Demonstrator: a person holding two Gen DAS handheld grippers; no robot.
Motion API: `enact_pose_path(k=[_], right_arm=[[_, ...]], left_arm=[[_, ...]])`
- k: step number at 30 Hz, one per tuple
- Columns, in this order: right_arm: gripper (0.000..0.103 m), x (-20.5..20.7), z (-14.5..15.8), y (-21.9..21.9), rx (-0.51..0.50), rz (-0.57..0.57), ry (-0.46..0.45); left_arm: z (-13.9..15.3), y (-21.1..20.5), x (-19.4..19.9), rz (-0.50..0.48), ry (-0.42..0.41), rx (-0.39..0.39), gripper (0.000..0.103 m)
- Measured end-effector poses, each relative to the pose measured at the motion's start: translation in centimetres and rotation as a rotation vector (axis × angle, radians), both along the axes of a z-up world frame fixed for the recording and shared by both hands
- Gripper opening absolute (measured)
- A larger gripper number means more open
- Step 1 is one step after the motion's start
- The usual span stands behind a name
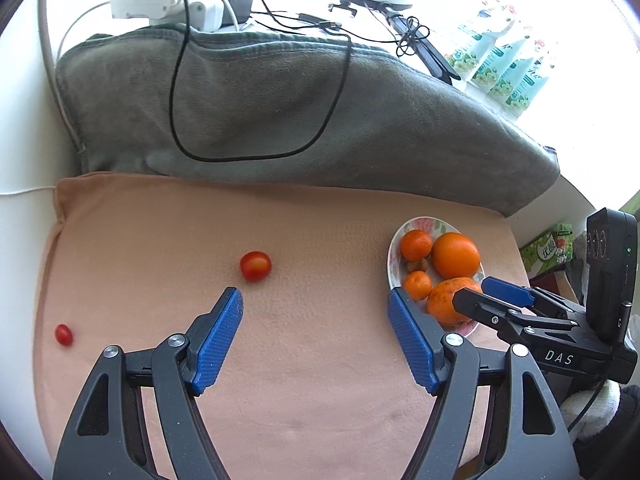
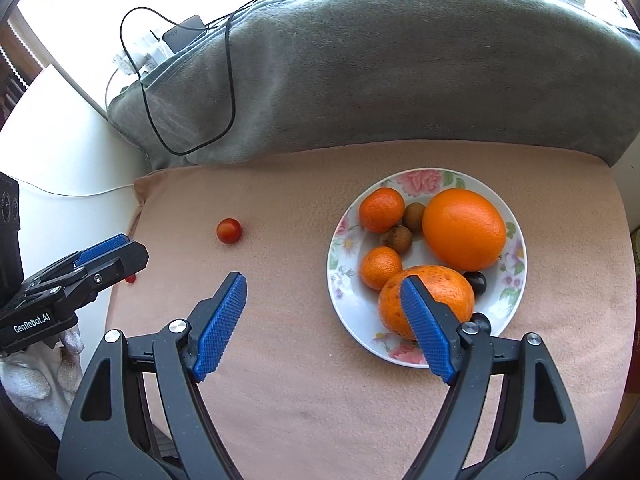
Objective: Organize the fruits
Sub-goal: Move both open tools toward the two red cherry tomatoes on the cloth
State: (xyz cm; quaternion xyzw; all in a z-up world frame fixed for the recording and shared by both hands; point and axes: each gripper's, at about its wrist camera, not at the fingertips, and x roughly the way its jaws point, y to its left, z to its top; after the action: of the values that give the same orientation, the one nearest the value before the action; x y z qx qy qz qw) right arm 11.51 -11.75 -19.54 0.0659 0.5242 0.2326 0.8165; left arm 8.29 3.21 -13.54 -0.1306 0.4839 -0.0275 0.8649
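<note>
My tongs (image 2: 322, 320) have matt black plastic arms and blue pads (image 2: 222, 322) with a fine knurled texture. The plate (image 2: 516, 280) looks like glossy glazed ceramic. The peach cloth (image 2: 280, 380) is soft and matt; the grey blanket (image 2: 400, 80) is fuzzy fleece.

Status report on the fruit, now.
Both tongs, left and right, open, empty. Two cherry tomatoes off the plate. Path clear.

The floral plate (image 2: 516, 240) held the haul: a big orange (image 2: 464, 230) at its far right, three mandarins (image 2: 381, 209) filling its left and near side, two brown longans (image 2: 396, 239) at its middle, a dark grape (image 2: 475, 281) tucked below the orange. Left of the plate lay a cherry tomato (image 2: 229, 231), a smaller one (image 1: 63, 335) farther left.
</note>
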Motion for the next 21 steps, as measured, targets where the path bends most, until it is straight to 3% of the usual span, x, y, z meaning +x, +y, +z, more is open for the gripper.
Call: enact_pose_path(k=[19, 21], right_arm=[[0.082, 1.2, -1.0, 8.0, 0.01, 0.159, -0.006], [0.076, 1.6, -1.3, 8.7, 0.012, 0.173, -0.001]], left_arm=[[-4.2, 11.1, -4.7, 0.331, 0.075, -0.03, 0.075], [-4.7, 12.3, -5.2, 0.372, 0.078, -0.039, 0.075]])
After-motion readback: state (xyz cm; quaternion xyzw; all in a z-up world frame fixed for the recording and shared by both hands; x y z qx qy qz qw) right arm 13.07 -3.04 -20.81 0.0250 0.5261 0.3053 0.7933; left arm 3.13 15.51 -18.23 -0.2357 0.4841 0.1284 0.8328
